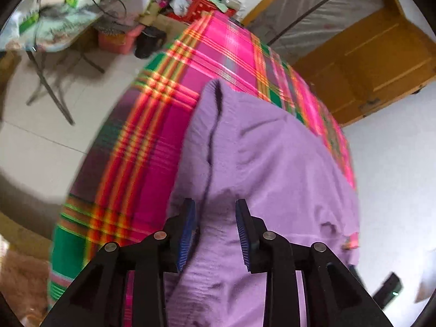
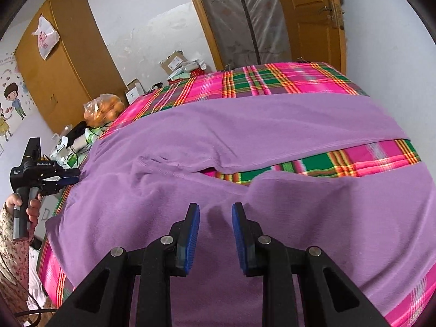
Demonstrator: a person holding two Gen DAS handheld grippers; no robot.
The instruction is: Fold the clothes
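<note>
I note a plaid sheet (image 2: 286,81) on the bed, a wooden wardrobe (image 2: 68,62), a bag of oranges (image 2: 105,109), and a door (image 2: 310,19).

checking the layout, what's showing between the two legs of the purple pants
A wedge of the pink and green plaid sheet lies bare between the two legs of the purple pants; nothing else sits there. It shows in the right wrist view.

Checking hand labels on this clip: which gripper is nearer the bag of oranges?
Left. In the right wrist view the left gripper sits at the garment's far-left end, just below the bag of oranges. The right gripper hovers open over the garment's middle, farther away.
</note>
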